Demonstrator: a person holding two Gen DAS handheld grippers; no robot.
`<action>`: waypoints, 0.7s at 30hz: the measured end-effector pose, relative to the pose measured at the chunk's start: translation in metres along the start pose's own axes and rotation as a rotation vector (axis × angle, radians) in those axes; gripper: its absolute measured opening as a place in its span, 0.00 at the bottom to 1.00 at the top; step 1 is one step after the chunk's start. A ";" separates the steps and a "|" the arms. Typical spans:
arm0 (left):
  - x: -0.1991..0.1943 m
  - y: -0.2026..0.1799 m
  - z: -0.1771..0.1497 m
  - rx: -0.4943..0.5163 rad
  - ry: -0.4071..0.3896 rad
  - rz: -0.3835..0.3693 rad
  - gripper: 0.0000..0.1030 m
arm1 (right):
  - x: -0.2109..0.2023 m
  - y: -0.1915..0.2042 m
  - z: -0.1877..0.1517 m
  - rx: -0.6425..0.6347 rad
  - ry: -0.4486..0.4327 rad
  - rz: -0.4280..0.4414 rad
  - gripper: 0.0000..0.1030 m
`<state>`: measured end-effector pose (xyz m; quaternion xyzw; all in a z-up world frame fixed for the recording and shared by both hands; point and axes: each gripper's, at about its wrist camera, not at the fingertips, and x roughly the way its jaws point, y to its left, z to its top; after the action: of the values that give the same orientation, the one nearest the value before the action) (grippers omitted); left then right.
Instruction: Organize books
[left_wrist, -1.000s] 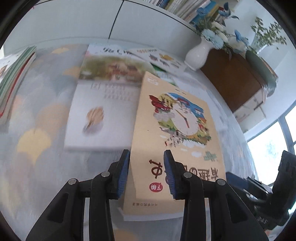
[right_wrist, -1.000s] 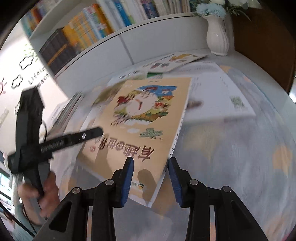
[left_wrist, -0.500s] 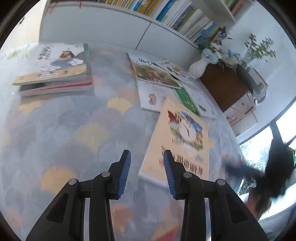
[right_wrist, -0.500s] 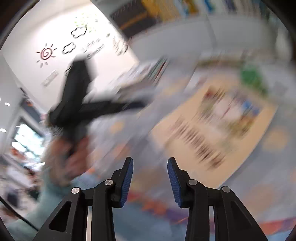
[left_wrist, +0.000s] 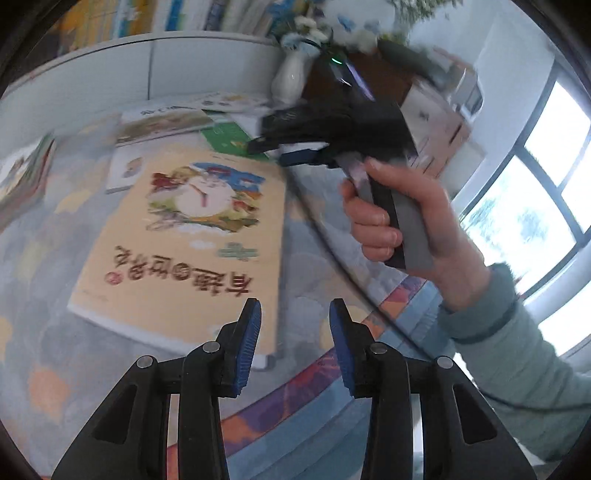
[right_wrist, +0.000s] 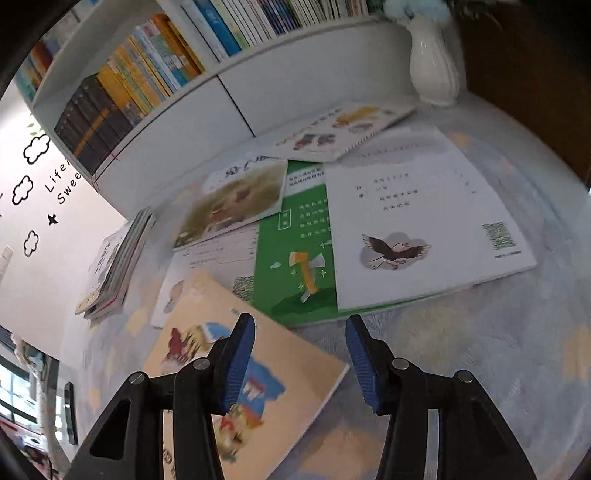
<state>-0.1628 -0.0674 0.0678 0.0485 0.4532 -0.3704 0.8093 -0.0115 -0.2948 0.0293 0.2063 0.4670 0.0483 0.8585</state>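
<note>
Left wrist view
- Left gripper (left_wrist: 294, 341): jaws apart with nothing between the blue pads; they have just been opening a little. It hangs over the patterned cloth (left_wrist: 55, 362) at the table's near edge.
- Tan clock book (left_wrist: 184, 251): lies flat on the cloth, title upside down to this camera and blurred; its near right corner sits behind the left finger (left_wrist: 248, 347).
- Right gripper (left_wrist: 295, 157): seen from the side in a person's hand (left_wrist: 402, 225), smeared by motion. From here I cannot tell how far its jaws stand.
- Other books: a green one (left_wrist: 229, 138) and pale ones behind it, half covered and too blurred to read.
- Vase (left_wrist: 290, 79): white, its flowers cut by the top edge.

Right wrist view
- Right gripper (right_wrist: 301, 363): jaws wide apart and empty; they have just been opening.
- Tan clock book (right_wrist: 295, 365): under and left of the gripper, its lower part hidden by the left finger and the frame edge.
- Bird book (right_wrist: 424, 229): white back cover, lying on the green axe book (right_wrist: 295, 258), which shows only its left half.
- Stack of books (right_wrist: 114, 266): at the left, edges only.
- Bookshelf (right_wrist: 155, 74): spines cut off at the top.
</note>
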 end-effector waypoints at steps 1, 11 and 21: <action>0.005 -0.003 0.000 0.002 0.012 0.023 0.35 | 0.005 0.002 -0.004 0.013 0.019 0.017 0.48; -0.017 0.057 -0.035 -0.064 0.031 0.221 0.35 | -0.025 0.016 -0.072 0.002 0.182 0.249 0.56; -0.105 0.193 -0.082 -0.473 -0.094 0.331 0.35 | -0.035 0.135 -0.201 -0.229 0.435 0.518 0.56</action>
<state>-0.1287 0.1640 0.0511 -0.0854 0.4751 -0.1190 0.8676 -0.1816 -0.1192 0.0148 0.2052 0.5627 0.3593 0.7157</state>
